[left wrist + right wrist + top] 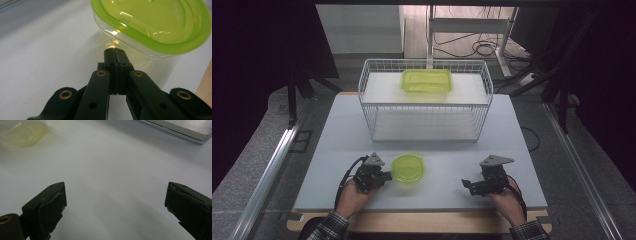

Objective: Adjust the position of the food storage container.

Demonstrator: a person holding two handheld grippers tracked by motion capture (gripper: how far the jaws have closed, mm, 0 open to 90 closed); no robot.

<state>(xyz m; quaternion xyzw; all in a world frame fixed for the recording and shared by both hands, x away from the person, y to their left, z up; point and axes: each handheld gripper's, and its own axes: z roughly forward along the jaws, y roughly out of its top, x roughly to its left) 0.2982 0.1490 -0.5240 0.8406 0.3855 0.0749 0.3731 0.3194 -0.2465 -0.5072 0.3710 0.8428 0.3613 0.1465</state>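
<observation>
1. Container [408, 168], clear with green lid: near the desk's [337, 150] front edge, left of centre.
2. Left tool [114, 51]: clenched, empty, tips just beside the container's wall.
3. Right tool [467, 184]: released, empty, near the front right corner.

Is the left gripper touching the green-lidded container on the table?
Cannot tell. In the left gripper view the shut left gripper ends right at the container, but neither contact nor a gap is plain; the high view is too small.
</observation>
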